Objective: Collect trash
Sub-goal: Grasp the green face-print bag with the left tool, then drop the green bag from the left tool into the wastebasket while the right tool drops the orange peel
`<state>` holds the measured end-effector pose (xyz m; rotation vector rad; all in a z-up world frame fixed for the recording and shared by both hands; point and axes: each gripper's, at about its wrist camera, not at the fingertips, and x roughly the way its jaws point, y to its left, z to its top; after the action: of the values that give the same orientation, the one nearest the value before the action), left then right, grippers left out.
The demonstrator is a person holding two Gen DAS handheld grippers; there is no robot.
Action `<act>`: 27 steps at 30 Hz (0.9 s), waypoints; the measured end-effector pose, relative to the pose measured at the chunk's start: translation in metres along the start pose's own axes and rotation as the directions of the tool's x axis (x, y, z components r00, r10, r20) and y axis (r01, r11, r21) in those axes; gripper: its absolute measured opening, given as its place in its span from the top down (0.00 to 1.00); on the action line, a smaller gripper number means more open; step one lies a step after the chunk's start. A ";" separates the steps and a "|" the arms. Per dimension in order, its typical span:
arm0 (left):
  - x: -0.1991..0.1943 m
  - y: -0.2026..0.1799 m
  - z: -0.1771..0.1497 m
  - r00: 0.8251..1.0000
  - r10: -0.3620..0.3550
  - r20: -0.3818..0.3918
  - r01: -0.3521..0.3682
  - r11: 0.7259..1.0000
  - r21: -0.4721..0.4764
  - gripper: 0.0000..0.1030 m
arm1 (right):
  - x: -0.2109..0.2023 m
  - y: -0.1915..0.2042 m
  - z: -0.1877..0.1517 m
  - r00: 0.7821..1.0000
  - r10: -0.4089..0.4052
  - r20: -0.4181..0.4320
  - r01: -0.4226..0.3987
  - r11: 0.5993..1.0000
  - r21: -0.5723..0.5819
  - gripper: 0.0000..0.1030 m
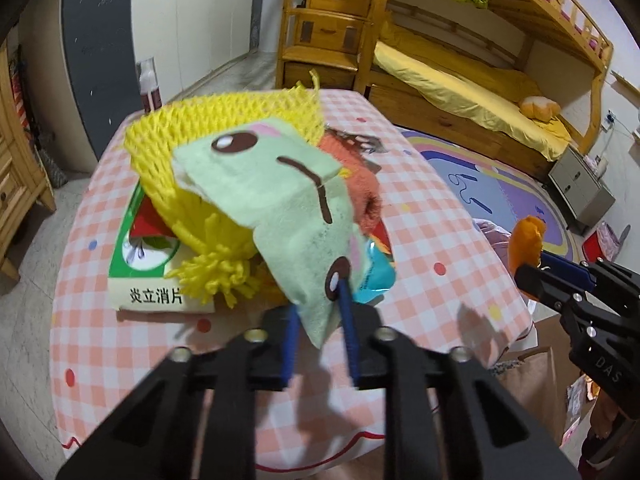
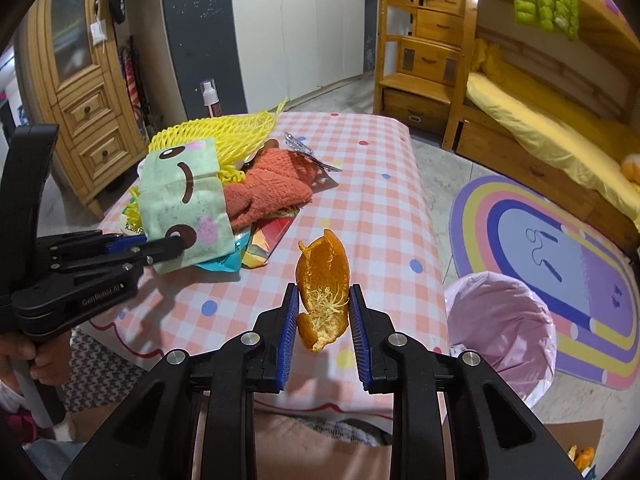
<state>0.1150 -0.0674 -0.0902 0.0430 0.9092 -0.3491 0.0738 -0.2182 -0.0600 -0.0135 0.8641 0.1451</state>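
Peel (image 2: 323,292) pinched between right fingers (image 2: 289,332) | green packet (image 1: 296,216) pinched between left fingers (image 1: 347,320)

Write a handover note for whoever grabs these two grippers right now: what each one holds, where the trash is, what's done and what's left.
Left gripper: shut on the green face-print napkin, lifted off the pile.
Right gripper: shut on an orange peel, held above the table edge.
Pink-lined trash bin stands on the floor to the right of the table; it looks empty from here.
Left on the checkered tablecloth: yellow foam net, orange towel, medicine box, blue wrapper, foil blister pack.
Next: drop both held pieces in the bin, then clear the pile.
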 end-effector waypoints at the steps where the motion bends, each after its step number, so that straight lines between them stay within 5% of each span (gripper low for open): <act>1: -0.004 -0.002 0.000 1.000 0.008 0.010 -0.008 1.000 0.015 0.96 | -0.003 0.000 -0.001 1.000 0.003 0.004 -0.003 1.000 0.004 0.75; 8: -0.049 -0.023 0.006 0.990 0.053 0.128 -0.072 0.986 0.150 0.99 | -0.028 -0.003 -0.004 0.998 -0.009 0.066 0.007 1.000 0.026 0.76; 15: -0.095 -0.040 0.016 0.977 -0.042 0.209 0.004 0.984 0.178 0.99 | -0.061 -0.014 -0.003 0.990 -0.018 0.140 0.008 0.998 0.070 0.78; 27: -0.099 -0.102 0.018 0.964 -0.185 0.191 0.125 0.948 0.292 0.99 | -0.101 -0.055 -0.023 0.977 -0.103 0.189 0.068 0.981 0.183 0.78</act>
<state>0.0410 -0.1394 0.0095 0.1895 0.6433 -0.6169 -0.0008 -0.2861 -0.0004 0.1268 0.6734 -0.0114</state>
